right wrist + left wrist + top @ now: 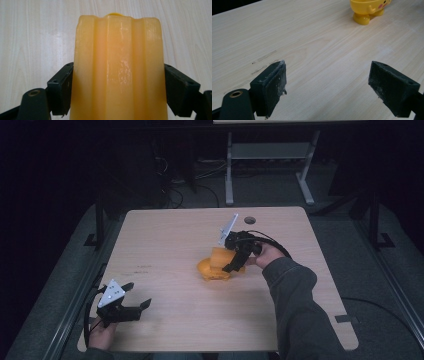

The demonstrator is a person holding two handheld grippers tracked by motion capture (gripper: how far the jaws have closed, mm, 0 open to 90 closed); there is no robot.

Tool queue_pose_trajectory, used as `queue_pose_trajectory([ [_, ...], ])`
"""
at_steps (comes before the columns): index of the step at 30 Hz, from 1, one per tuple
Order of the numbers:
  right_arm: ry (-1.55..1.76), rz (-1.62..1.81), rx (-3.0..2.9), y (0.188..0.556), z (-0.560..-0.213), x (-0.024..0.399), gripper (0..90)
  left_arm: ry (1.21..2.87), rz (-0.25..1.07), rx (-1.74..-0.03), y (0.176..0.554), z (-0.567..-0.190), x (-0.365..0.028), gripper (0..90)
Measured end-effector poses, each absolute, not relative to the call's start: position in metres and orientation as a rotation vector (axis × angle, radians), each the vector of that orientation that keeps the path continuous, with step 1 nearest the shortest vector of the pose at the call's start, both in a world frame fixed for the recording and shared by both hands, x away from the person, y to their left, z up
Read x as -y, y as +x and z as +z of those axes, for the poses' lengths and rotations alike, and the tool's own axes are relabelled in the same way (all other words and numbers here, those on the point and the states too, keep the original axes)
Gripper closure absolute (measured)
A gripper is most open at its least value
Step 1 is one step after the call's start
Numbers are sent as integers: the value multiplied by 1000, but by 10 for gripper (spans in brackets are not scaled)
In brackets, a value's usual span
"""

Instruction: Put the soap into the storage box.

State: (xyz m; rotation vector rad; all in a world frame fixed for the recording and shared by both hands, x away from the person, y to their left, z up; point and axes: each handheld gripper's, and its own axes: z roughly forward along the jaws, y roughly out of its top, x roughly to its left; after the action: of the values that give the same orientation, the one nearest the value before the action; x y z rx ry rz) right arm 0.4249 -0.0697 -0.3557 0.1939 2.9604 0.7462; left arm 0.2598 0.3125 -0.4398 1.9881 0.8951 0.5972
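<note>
Block: we see one smooth, ridged orange block (117,70), pinched by our right gripper (117,92) mid-table.
Toy: one shiny yellow toy (368,10) under it.
Left gripper (327,87): jaws apart, holding nothing.
Table (165,245): pale wood.

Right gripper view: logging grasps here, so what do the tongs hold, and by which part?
The right tongs clamp the orange ribbed block by its two opposite sides, near its lower end.

Light wood tabletop (165,240), rounded corners, cable hole (250,220) near far edge. Yellow duck-shaped holder (212,270) stands on it right of centre; faint dark scuffs (142,268) left of it.
</note>
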Motion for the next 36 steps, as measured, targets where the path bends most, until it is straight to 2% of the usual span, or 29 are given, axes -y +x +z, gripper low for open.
queue_pose_trajectory([
  [18, 154, 744, -2985, 435, -365, 45, 205, 1985, 599, -895, 260, -439, -313, 143],
  [36, 128, 754, -3006, 442, -378, 40, 205, 1992, 601, -892, 260, -439, -313, 143],
])
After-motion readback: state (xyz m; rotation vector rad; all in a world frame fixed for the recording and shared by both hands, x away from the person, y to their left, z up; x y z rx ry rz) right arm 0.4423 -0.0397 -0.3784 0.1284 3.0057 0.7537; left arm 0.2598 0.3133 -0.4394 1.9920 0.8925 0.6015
